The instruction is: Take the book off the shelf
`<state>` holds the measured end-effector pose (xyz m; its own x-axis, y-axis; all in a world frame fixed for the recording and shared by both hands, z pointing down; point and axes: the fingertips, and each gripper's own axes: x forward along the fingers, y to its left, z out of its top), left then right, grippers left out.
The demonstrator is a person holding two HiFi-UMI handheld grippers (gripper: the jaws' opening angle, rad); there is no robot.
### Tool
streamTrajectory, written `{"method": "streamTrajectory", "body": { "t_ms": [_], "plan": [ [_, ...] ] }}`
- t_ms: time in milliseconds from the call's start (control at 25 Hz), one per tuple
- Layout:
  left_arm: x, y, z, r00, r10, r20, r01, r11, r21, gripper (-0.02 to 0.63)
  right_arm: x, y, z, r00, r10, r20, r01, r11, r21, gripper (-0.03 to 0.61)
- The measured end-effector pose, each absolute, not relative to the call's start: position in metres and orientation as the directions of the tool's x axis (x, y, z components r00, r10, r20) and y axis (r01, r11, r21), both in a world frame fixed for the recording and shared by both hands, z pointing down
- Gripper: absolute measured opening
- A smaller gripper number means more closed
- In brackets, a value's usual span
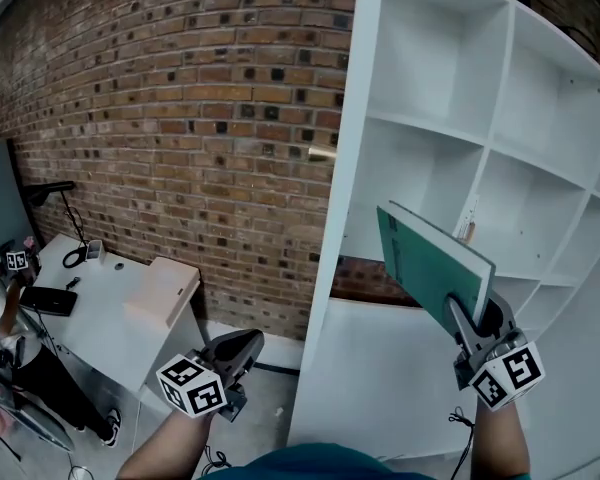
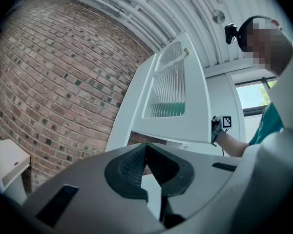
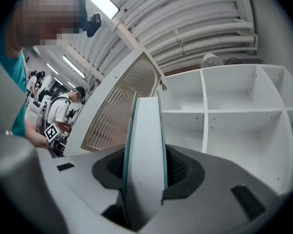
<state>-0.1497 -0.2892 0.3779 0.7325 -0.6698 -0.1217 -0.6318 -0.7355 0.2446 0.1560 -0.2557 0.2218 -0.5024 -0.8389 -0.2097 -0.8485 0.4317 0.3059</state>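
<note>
Right gripper view, right gripper [image 3: 145,168] jaws clamp book [image 3: 146,123] edge-on, covers hidden, left gripper [image 2: 146,149] jaws closed empty, shelf [image 1: 352,168] cropped

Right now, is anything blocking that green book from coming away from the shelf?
Nothing visible does. The right gripper clamps the book, which hangs in open air before the shelf.
</note>
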Motion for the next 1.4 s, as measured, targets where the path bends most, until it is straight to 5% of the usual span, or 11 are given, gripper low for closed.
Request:
{"method": "streamTrajectory", "body": {
  "t_ms": [880, 1400],
  "plan": [
    [-0.122, -0.306, 0.428, 0.851, -0.523, -0.037, -0.491, -0.82, 0.295, 0.015, 0.147, -0.241, 0.324, -0.436, -0.896, -0.084, -0.898, 0.427, 0.108, 0.173],
    [-0.081, -0.284, 0.446, 0.79, -0.614, -0.004, -0.585, -0.755, 0.297, 0.015, 0.19, -0.251, 0.387, -0.498, -0.867, 0.028, -0.866, 0.499, 0.036, 0.173]
  ]
}}
